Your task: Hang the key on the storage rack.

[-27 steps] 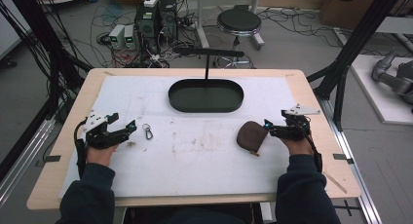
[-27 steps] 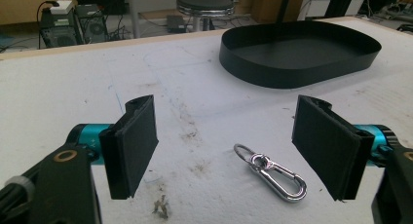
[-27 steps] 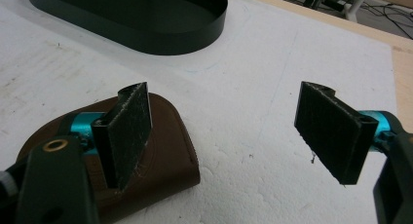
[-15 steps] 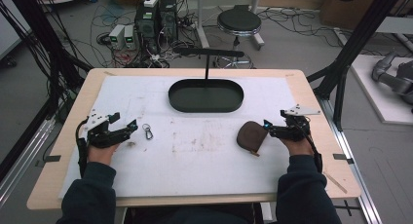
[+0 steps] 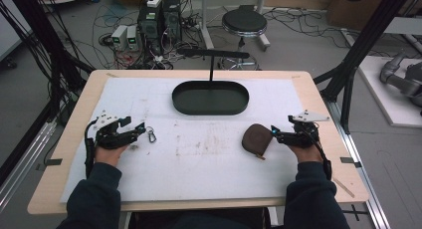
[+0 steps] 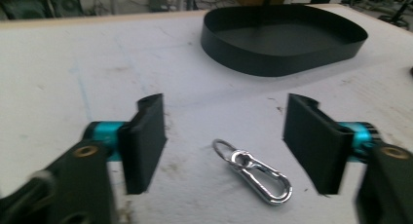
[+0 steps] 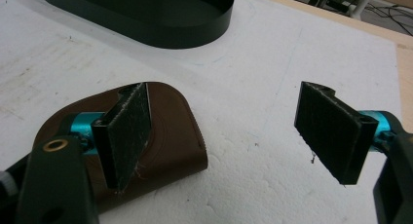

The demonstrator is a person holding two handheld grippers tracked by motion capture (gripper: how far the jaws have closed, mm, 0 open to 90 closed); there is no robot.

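A silver carabiner with a key ring (image 6: 255,177) lies on the white foam mat, between the jaws of my left gripper (image 6: 226,107), which is open and touches nothing. From above, the carabiner (image 5: 150,135) sits just right of the left gripper (image 5: 141,131). A brown leather pouch (image 5: 256,137) lies flat at the right. My right gripper (image 5: 274,133) is open at the pouch's right edge. In the right gripper view one jaw hangs over the pouch (image 7: 170,136) and the other stands over bare mat, the right gripper (image 7: 225,95) holding nothing.
A black oval tray (image 5: 210,108) rests at the back middle of the mat, also seen as the tray (image 6: 282,63) and the tray (image 7: 195,31). A black T-shaped stand (image 5: 211,55) rises behind it. Wooden table edges frame the mat (image 5: 209,159).
The right gripper has edged slightly left, up to the pouch. The left gripper, carabiner and pouch have stayed where they were.
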